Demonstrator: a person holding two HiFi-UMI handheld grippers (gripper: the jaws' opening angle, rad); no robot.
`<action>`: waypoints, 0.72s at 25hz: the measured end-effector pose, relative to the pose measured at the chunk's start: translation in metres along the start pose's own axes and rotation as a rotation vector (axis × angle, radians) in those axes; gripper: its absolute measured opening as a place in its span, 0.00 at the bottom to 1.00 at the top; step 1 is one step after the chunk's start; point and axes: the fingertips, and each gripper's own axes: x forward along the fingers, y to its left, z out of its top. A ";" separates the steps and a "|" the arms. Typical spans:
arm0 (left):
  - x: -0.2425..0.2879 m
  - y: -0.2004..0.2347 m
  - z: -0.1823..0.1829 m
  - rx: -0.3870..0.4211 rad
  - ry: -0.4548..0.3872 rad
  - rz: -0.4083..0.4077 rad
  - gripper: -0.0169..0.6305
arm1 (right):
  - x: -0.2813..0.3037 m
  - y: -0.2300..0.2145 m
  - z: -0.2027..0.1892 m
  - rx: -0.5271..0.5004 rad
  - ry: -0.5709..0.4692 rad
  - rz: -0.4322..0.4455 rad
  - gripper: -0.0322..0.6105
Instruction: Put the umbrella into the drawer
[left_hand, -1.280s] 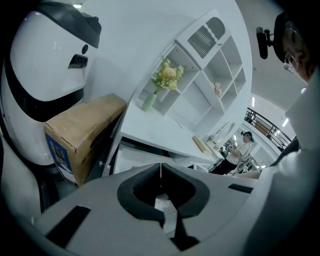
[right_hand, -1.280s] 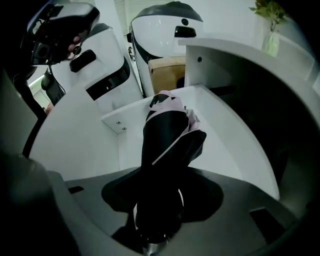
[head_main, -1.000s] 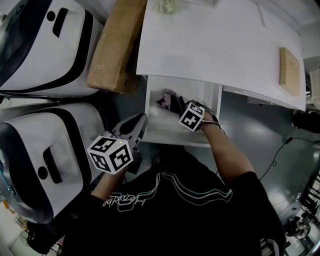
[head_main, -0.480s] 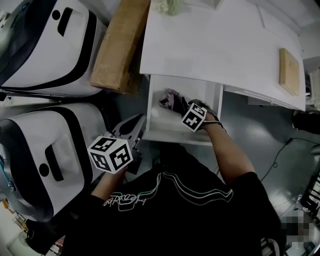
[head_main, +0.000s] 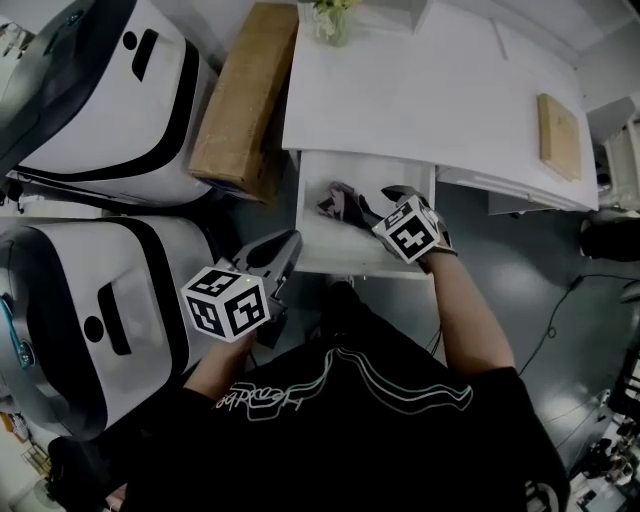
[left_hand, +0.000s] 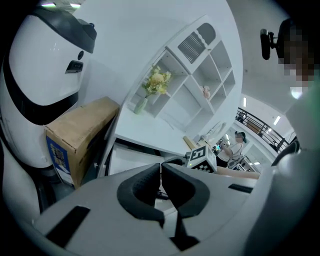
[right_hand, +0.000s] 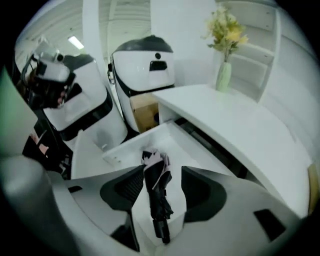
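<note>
The folded umbrella (head_main: 340, 203), black with a pale pink patterned end, lies flat on the floor of the open white drawer (head_main: 322, 246). My right gripper (head_main: 377, 203) hangs above it, open. In the right gripper view the umbrella (right_hand: 155, 192) shows below and between the spread jaws of that gripper (right_hand: 160, 175), clear of both pads. My left gripper (head_main: 287, 243) hovers outside the drawer's front left corner. Its jaws meet in the left gripper view (left_hand: 161, 172), with nothing between them.
Two large white-and-black machines (head_main: 100, 110) (head_main: 90, 320) stand at the left. A cardboard box (head_main: 240, 100) leans beside the white desk (head_main: 430, 100). The desk carries a vase of flowers (head_main: 333, 20) and a wooden block (head_main: 557, 135). Cables lie on the grey floor at the right.
My right gripper has lifted up and away from the umbrella, which stays lying in the drawer. My left gripper has drifted slightly upward, still shut.
</note>
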 end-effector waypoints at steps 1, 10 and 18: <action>-0.003 -0.005 0.000 0.006 -0.002 -0.008 0.07 | -0.016 0.004 0.010 0.036 -0.048 0.005 0.44; -0.044 -0.060 -0.004 0.113 -0.036 -0.073 0.06 | -0.148 0.090 0.060 0.237 -0.423 0.148 0.21; -0.089 -0.120 -0.005 0.201 -0.083 -0.171 0.06 | -0.240 0.156 0.069 0.261 -0.672 0.193 0.13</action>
